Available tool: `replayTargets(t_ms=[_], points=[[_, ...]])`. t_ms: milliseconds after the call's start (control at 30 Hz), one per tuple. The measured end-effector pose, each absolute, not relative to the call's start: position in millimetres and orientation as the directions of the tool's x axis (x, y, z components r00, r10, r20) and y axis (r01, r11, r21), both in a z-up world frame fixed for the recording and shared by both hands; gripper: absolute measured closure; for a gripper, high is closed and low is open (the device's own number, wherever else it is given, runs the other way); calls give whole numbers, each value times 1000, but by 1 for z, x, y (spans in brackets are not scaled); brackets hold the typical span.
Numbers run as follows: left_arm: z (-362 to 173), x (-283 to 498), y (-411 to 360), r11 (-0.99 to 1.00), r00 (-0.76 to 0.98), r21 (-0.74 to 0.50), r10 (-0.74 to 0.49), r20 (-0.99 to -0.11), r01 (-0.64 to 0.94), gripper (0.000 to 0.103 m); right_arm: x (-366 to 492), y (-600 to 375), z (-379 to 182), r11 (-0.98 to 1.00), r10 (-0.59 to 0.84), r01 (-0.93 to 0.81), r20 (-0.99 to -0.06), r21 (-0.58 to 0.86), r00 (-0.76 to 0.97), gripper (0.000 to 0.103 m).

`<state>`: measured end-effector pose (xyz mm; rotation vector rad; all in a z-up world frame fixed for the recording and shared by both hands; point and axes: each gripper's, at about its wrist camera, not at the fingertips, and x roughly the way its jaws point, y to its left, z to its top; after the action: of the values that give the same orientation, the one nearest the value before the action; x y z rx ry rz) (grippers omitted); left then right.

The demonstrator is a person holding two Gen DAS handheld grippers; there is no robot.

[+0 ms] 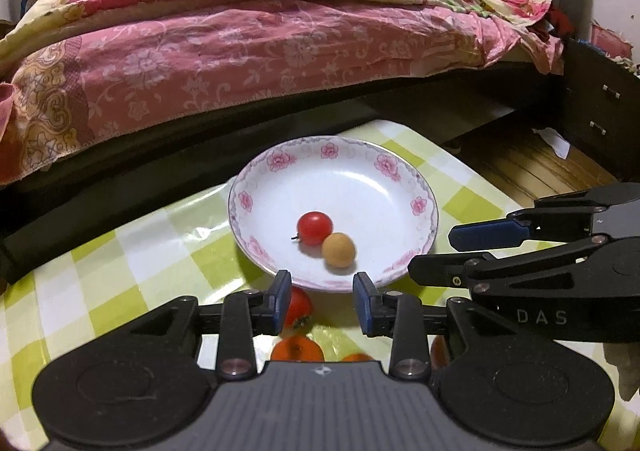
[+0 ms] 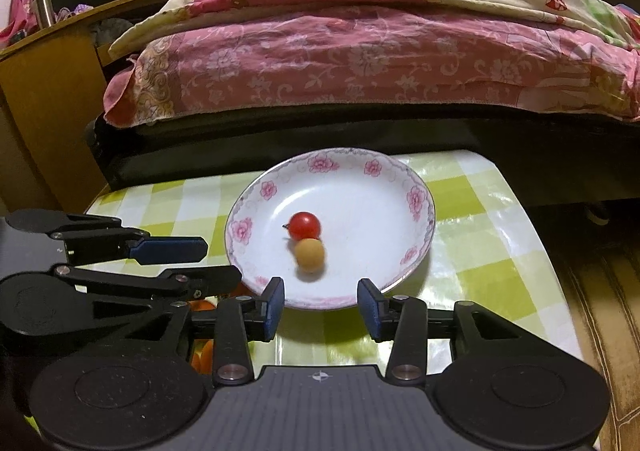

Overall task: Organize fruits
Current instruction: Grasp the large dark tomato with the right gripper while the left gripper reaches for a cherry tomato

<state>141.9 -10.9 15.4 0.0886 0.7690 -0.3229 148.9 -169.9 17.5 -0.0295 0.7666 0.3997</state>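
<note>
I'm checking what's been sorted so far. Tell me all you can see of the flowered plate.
The plate is round, shallow and white, glossy like glazed ceramic, with pink flowers and a thin dark line round the rim. It sits flat on the green-and-white checked tablecloth, near the bed. Inside, a red cherry tomato and a small tan round fruit lie touching.

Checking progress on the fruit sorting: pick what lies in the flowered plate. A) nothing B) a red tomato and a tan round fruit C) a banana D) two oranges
B: the flowered plate holds a red tomato touching a tan round fruit.
</note>
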Motion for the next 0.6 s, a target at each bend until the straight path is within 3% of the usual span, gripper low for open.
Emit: replayTargets(t_ms=[600], points=[[25, 102, -5, 942, 671, -36, -264, -693, 334, 61, 119, -173, 22, 932, 313, -352, -690, 89, 652, 63]])
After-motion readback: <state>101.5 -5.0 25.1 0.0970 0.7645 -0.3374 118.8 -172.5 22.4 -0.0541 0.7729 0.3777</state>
